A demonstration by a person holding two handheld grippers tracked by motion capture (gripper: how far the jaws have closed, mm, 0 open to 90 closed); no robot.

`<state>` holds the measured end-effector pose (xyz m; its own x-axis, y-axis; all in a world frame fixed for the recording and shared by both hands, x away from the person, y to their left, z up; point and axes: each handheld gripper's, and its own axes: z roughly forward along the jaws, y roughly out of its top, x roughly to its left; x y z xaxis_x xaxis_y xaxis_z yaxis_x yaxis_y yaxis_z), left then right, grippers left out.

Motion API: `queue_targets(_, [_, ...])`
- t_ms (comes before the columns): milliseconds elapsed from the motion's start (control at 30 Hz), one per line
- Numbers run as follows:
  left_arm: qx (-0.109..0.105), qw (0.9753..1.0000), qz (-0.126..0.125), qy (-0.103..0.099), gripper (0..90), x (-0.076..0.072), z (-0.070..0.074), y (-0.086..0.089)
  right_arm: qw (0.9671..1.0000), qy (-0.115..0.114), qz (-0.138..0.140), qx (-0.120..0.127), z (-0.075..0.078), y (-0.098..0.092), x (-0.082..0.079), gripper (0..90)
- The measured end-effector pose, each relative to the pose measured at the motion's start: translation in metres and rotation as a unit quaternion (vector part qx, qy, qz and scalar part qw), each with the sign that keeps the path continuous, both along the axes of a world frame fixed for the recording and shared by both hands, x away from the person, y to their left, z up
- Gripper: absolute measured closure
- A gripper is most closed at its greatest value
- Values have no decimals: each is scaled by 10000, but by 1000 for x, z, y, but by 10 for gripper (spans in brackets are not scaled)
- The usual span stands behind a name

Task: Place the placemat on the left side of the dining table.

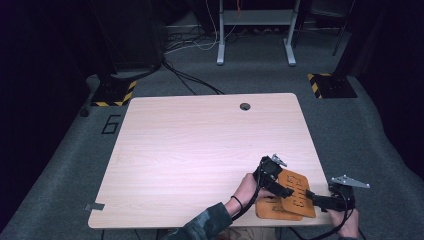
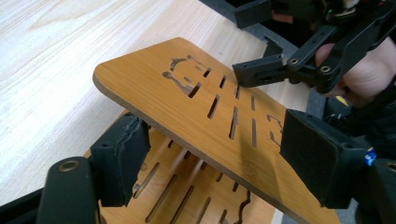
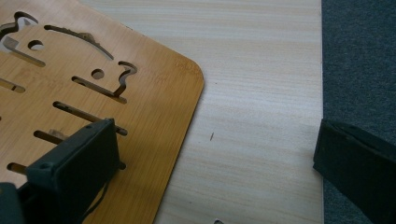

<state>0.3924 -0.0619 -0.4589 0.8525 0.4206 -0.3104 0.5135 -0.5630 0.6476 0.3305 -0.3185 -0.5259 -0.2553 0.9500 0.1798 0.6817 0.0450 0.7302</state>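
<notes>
Two slotted bamboo boards lie stacked at the table's near right corner. The upper board [image 1: 296,192] [image 2: 196,102] [image 3: 93,93] is raised at a tilt over the lower board [image 1: 272,210] [image 2: 187,196]. My left gripper [image 1: 281,189] [image 2: 219,158] is open wide, and the upper board slants between its jaws: one pad [image 2: 121,158] sits under the board's near edge, the other pad [image 2: 317,158] stands over its top face. My right gripper [image 1: 314,196] [image 3: 215,163] is open too, with one finger [image 3: 79,163] on the upper board and the other finger [image 3: 359,163] out past the table edge.
The light wood table [image 1: 200,140] has a cable hole [image 1: 244,106] near its far edge. Grey carpet [image 3: 359,56] runs along the right edge of the table. Stand bases with yellow-black tape [image 1: 114,94] and a desk frame [image 1: 255,30] stand on the floor beyond.
</notes>
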Motion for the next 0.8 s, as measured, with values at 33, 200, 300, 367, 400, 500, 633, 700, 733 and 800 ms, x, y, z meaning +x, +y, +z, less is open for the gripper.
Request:
queue_targets(33, [28, 10000, 2, -18, 256, 0, 1, 0, 10000, 0, -10, 3, 0, 0, 0, 0])
queue_targets(200, [26, 10000, -7, -49, 302, 1, 5, -2, 10000, 17, -80, 53, 0, 0, -1, 0])
queue_targets(300, [9, 10000, -28, -74, 321, 1, 9, -4, 9999, -54, -97, 13, 0, 0, -1, 0])
queue_targets(367, [-55, 9999, -123, 36, 360, 0, 10, -7, 9999, -53, -130, 27, 1, 0, -2, 0])
queue_targets(400, [7, 9999, -122, -58, 366, -1, 10, -8, 9999, -78, -96, 9, 1, 1, -1, 0])
queue_targets(500, [45, 9999, -62, -114, 371, -1, 11, -9, 9999, -56, -100, 7, 1, 2, 0, 0])
queue_targets(633, [83, 9998, -93, -121, 400, 0, 14, -10, 9999, -68, -79, 31, 1, 2, 0, 0])
queue_targets(700, [70, 9998, -77, -155, 415, -1, 16, -11, 9999, -68, -89, 11, 1, 2, 1, 0])
queue_targets(733, [32, 9998, -161, -92, 439, -1, 18, -13, 9999, -83, -69, 18, 1, 2, 1, 0])
queue_targets(800, [35, 9996, -252, -77, 476, -3, 19, -17, 9977, 88, -46, -665, 0, 11, 4, 2])
